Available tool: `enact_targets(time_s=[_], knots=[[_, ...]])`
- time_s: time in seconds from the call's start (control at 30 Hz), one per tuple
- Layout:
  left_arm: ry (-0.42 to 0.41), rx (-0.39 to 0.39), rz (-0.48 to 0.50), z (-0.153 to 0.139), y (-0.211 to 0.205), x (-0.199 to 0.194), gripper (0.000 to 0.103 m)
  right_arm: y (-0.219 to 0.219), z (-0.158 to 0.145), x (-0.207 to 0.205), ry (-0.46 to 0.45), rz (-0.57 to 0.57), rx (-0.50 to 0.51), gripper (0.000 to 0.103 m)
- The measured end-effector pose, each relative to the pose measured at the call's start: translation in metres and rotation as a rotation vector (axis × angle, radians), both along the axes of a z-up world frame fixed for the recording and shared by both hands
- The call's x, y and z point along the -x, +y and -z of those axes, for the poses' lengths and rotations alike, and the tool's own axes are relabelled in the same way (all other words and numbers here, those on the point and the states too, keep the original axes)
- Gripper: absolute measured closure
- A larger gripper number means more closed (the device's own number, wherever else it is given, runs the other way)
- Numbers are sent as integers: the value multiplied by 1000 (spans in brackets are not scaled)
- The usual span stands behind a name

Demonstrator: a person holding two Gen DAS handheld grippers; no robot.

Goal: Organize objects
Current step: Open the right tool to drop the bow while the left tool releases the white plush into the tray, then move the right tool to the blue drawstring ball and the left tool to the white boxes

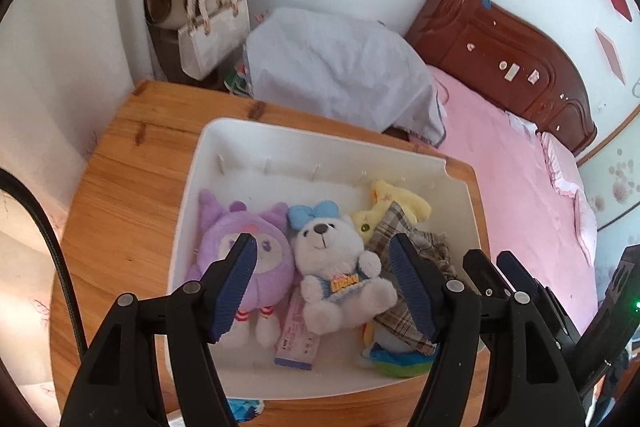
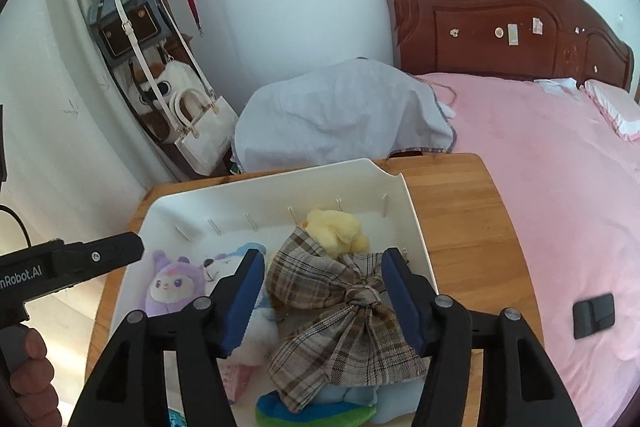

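Both grippers hang over the white bin [image 1: 188,195] on the wooden table [image 1: 120,187], and the bin is filling up nicely. Left gripper [image 1: 322,251] first: its jaws stand apart, nothing pinched between the blue pads [image 1: 236,287], and below the gap sits the white bear [image 1: 340,267] with its blue bow, lying on its back in the middle of the bin. Just left of the bear, touching it, is the purple plush [image 1: 244,259], face up against the bin's left wall. Under the bear's near side, a pink and purple card [image 1: 298,339] lies flat on the bin floor.

Over to the right gripper [image 2: 322,275]: jaws parted here too, pads clear of the cloth, and right beneath them lies the plaid bow [image 2: 344,311], spread loose over the toys at the right end of the bin. Beyond it, toward the far wall, the yellow plush [image 2: 336,227] pokes out. At the near edge a blue and green toy [image 2: 316,413] peeks from under the plaid; what it is I can't tell.

In the right wrist view, a hand [image 2: 28,375] grips the left tool's handle at the lower left. Beyond the table, a grey cloth [image 1: 340,67] covers something bulky, a pink bed [image 1: 520,179] with a dark wooden headboard [image 1: 500,47] runs off to the right, and a white handbag [image 1: 212,31] hangs at the far left.
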State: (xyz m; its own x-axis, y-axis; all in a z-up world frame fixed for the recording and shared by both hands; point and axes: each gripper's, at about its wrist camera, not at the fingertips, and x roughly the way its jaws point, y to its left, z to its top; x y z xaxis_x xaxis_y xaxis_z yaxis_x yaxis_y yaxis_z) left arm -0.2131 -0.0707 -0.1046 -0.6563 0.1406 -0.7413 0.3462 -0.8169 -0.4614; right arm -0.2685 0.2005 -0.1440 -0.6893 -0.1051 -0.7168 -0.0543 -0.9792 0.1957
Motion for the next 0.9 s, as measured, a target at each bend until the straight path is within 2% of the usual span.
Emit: enact_targets(time_s=[0.17, 0.3, 0.5, 0.73, 0.9], knots=[[55, 88, -57, -16, -11, -25, 31, -7, -12, -8, 27, -4, 15, 31], [66, 112, -87, -18, -24, -44, 31, -14, -19, -18, 50, -1, 31, 26], [135, 158, -133, -20, -45, -81, 31, -33, -27, -33, 95, -21, 38, 23], [93, 230, -133, -8, -57, -108, 30, -61, -27, -47, 99, -53, 14, 23], [53, 239, -120, 5, -61, -124, 30, -81, -26, -61, 113, -79, -3, 23]])
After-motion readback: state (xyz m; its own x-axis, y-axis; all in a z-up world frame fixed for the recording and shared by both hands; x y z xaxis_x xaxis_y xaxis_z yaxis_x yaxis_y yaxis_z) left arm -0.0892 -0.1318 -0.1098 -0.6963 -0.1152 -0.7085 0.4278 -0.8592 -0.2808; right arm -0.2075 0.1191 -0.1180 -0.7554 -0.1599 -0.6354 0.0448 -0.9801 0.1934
